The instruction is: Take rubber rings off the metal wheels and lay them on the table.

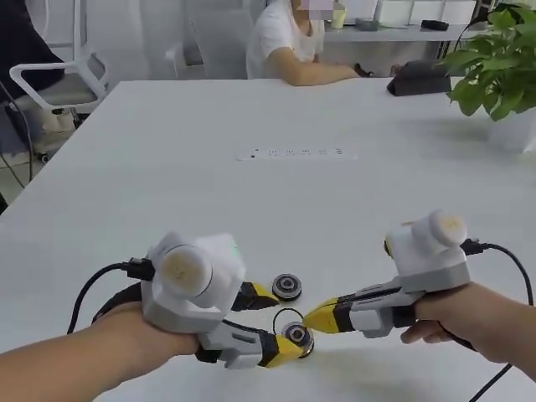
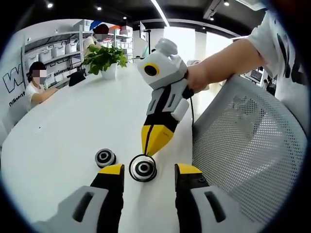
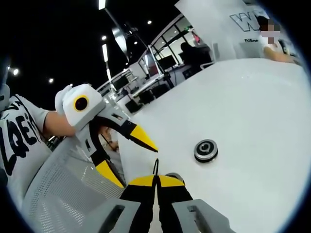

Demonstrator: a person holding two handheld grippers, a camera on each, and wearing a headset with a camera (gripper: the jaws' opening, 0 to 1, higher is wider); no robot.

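On the near part of the white table (image 1: pixel 167 151), the two grippers meet tip to tip over a wheel (image 1: pixel 298 335). The left gripper (image 1: pixel 280 321) comes in from the lower left with its jaws spread. The wheel lies flat between them, close against the nearer jaw in the head view, though actual contact cannot be made out. In the left gripper view the wheel sits between the two yellow tips, nearer the left one.

The right gripper (image 1: pixel 311 318) reaches in from the right, its jaws pressed together and pinching the ring (image 1: pixel 283 313). The ring is a thin black loop that rises from the wheel's rim to the yellow tips. In the right gripper view a dark strand of it runs up out of the closed jaws, and the wheel peeks out just behind them. Part of the loop still lies around the wheel, so the ring is not on the table.

A second wheel (image 1: pixel 286 286) rests flat on the table just beyond, near the left gripper's far jaw and apart from the right gripper.

Further back, a seated person (image 1: pixel 280 42) leans on the far edge of the table, and a plant (image 1: pixel 494 63) stands at the right. A grey mesh chair (image 2: pixel 243 145) shows beside the table in the left gripper view.
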